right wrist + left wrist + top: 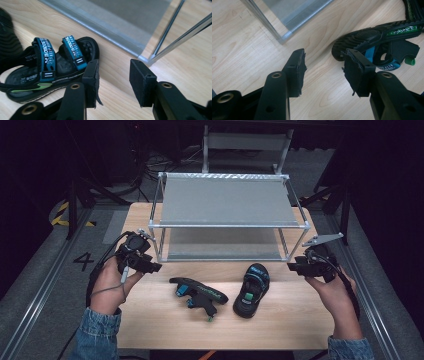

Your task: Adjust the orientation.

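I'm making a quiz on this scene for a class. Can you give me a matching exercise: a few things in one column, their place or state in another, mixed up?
Things:
1. upright sandal
2. tipped sandal
3. rack
4. left gripper

Place or state:
A. lies on its side, sole edge up
B. stands sole down, straps up
C. jaws open, nothing between them
D. at the table's far side, shelves bare

Pairs: 1-B, 2-A, 3-D, 4-C

My left gripper (150,267) low over table at left, jaws parted, nothing between pads, pointing inward to right. My right gripper (292,266) at right, jaws likewise apart and empty, pointing inward to left. Both forearms enter from bottom, denim sleeves at wrists.
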Available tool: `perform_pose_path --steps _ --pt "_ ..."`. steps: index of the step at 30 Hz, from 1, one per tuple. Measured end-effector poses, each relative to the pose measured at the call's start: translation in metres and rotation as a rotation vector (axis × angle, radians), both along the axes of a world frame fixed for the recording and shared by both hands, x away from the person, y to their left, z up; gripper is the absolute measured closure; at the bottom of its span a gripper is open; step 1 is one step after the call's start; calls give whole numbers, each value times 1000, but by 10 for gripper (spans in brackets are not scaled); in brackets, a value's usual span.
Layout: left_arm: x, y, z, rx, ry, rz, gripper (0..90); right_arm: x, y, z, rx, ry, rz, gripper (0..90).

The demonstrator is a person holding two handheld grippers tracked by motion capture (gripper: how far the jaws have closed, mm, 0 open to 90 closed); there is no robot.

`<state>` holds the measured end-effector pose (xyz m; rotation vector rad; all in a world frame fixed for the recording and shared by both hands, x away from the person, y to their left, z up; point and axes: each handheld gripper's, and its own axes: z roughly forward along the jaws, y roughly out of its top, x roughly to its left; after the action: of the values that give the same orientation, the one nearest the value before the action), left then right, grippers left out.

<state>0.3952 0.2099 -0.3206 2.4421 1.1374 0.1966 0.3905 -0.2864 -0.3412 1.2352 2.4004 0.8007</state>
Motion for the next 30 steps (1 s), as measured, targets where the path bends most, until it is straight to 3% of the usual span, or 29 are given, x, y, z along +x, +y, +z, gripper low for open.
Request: perform_pose_path --steps 5,11,15,20,24,30 --pt "-2 -4 2 -14 -16 -53 551 3 -4 -4 18 43 -1 603" --pt "0 -9 0 -30 -4 -112 566 2 -4 -6 17 47 3 599" --pt "-1 -16 3 -98 -14 -180 649 0 -5 -7 8 47 7 593" --pt "-3 -29 2 -60 -35 -203 707 -1 -6 -8 6 51 2 591" --pt "-3 -44 -5 -41 -24 -223 762 -3 -6 -10 6 55 0 590" --pt "0 -57 -17 -32 26 -264 805 -2 -5 -12 6 66 7 590"
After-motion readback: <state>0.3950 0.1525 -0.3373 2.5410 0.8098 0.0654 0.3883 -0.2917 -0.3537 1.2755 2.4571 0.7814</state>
